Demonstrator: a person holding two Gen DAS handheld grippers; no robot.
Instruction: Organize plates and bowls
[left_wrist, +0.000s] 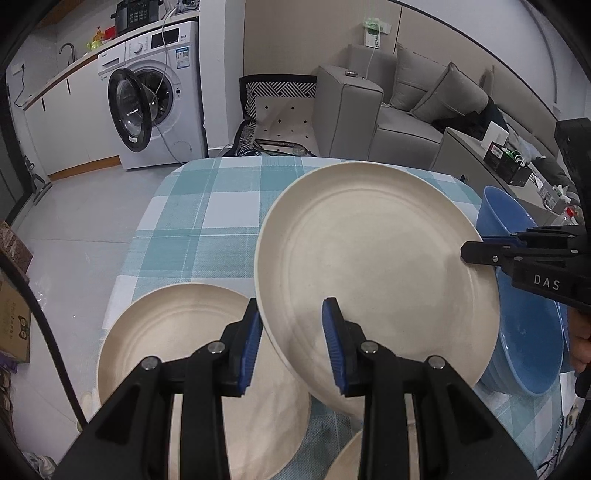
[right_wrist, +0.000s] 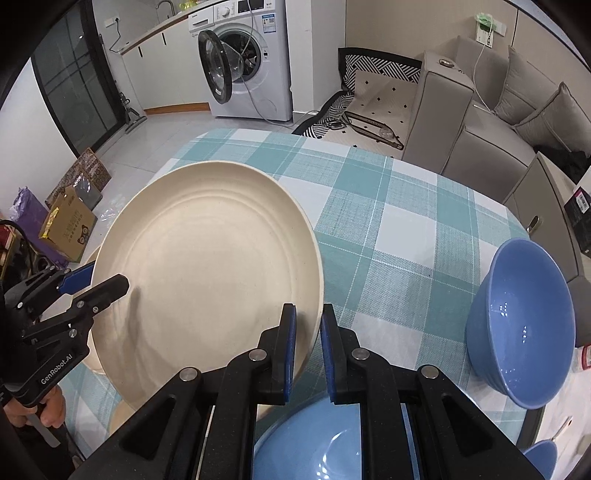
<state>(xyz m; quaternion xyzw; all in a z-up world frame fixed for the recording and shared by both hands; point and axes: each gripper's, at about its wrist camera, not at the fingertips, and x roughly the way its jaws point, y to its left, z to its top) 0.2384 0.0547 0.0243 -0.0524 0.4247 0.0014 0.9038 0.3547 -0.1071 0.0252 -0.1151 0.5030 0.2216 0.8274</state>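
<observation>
— Step in hand?

— Seems to be stacking: carrying the lifted cream plate (left_wrist: 376, 266), tilted and clear of the checked tablecloth (left_wrist: 192, 206), toward the second cream plate (left_wrist: 177, 354) lying flat at 7 o'clock in the left wrist view.

— Grips?

— With the right gripper (right_wrist: 306, 332), pinching the rim at 5 o'clock, pads pressed close. With the left gripper (left_wrist: 291, 332), straddling the near rim at a wider gap; cannot tell whether clamping.

— Next?

— Probably calls for levelling, centring over the second cream plate, lowering softly, then releasing. Leaves one blue bowl (right_wrist: 524, 325) at 3 o'clock and a nearer blue bowl (right_wrist: 314, 443) at 6 o'clock for later.

— Room?

— Past the table, at 11 o'clock a washing machine (left_wrist: 155, 99) with door open; at 1 o'clock a grey sofa (left_wrist: 406, 99).
</observation>
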